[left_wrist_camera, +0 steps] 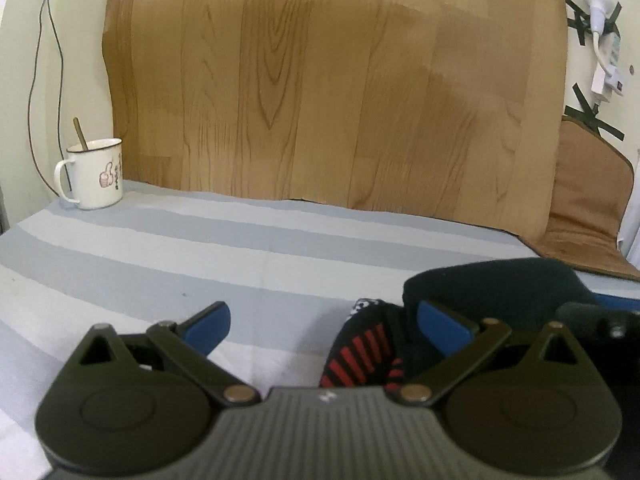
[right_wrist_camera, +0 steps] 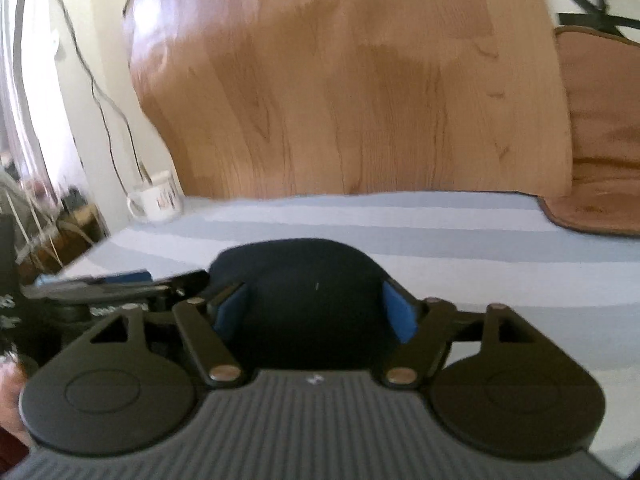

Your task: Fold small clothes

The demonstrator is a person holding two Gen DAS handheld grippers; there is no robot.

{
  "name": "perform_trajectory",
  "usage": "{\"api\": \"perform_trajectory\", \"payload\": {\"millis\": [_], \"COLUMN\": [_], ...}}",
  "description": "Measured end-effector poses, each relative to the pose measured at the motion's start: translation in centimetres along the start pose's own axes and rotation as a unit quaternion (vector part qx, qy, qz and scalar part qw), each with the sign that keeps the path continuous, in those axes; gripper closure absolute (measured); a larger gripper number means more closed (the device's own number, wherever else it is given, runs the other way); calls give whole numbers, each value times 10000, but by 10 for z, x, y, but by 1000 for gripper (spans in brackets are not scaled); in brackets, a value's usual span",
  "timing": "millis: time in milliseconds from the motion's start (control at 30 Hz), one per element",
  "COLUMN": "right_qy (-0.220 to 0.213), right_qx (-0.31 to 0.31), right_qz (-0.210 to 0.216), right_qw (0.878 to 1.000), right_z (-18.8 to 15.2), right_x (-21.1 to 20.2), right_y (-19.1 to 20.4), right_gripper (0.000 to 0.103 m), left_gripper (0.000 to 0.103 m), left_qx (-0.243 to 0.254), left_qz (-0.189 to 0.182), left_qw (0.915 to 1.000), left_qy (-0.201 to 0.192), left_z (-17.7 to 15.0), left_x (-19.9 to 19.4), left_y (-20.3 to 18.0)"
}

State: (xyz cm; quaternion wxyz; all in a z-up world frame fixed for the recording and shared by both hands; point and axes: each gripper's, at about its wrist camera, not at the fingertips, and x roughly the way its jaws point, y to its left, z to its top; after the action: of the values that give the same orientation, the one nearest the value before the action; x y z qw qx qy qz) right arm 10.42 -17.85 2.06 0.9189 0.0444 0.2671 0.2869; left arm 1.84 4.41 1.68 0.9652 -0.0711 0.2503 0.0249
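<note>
A small black garment with red stripes and a white print (left_wrist_camera: 362, 354) lies on the grey-striped cloth (left_wrist_camera: 200, 256), bunched with a dark navy fold (left_wrist_camera: 492, 286) to its right. My left gripper (left_wrist_camera: 324, 324) is open, its blue pads on either side of the striped part. In the right wrist view the dark navy fold (right_wrist_camera: 304, 292) sits between the blue pads of my right gripper (right_wrist_camera: 314, 306), which is open around it. The left gripper (right_wrist_camera: 100, 282) shows at the left of that view.
A white enamel mug (left_wrist_camera: 94, 174) with a spoon stands at the back left, also in the right wrist view (right_wrist_camera: 156, 200). A wood-grain sheet (left_wrist_camera: 328, 92) covers the wall behind. A brown mat (left_wrist_camera: 588, 208) lies at the back right. Cables hang at the left.
</note>
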Motion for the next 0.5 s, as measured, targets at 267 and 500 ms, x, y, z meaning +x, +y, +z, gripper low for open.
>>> {"api": "perform_trajectory", "payload": {"millis": [267, 500], "right_qy": [-354, -92], "right_qx": [1104, 1968], "right_qz": [197, 563], "right_qw": [9931, 9788], "right_z": [-25, -40], "right_x": [-43, -48], "right_y": [-28, -45], "right_gripper": [17, 16], "left_gripper": [0, 0], "left_qx": [132, -201], "left_qz": [142, 113], "left_qw": [9997, 9996], "left_qy": [-111, 143], "left_z": [-2, -3], "left_x": [-6, -3], "left_y": [-2, 11]}}
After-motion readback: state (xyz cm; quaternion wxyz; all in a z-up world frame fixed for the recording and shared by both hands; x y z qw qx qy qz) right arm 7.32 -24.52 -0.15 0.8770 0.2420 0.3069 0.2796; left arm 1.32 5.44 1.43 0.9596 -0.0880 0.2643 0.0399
